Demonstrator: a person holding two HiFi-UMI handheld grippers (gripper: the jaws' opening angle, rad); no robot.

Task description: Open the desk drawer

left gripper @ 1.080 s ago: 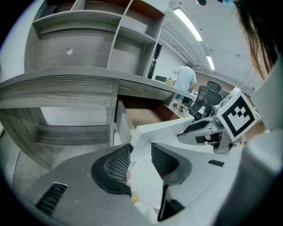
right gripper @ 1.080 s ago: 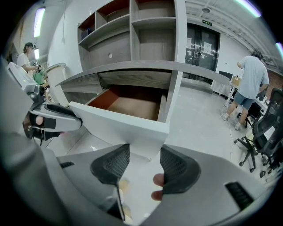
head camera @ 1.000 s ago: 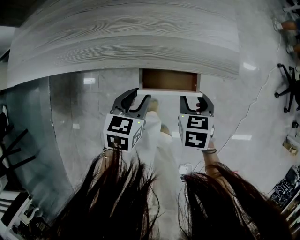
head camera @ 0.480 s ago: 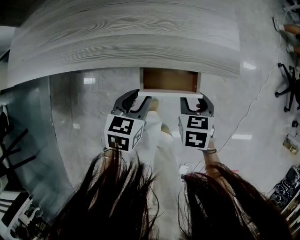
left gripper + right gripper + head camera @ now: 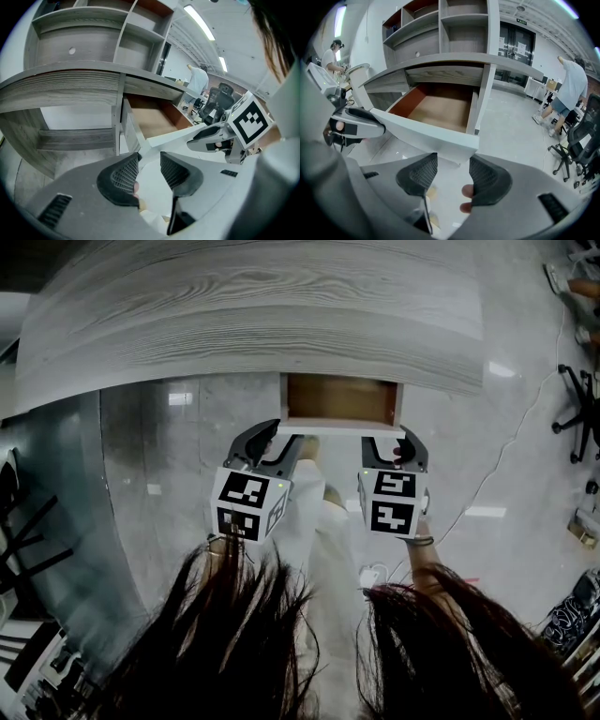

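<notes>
As the desk drawer (image 5: 339,399) slides a touch further out from under the desk (image 5: 244,315) at twelve o'clock, left gripper (image 5: 287,430) and right gripper (image 5: 384,434) hold jaws spread at its front corners; opening appears well advanced.

No legible text; door sign (image 5: 521,21) too small to read.
</notes>
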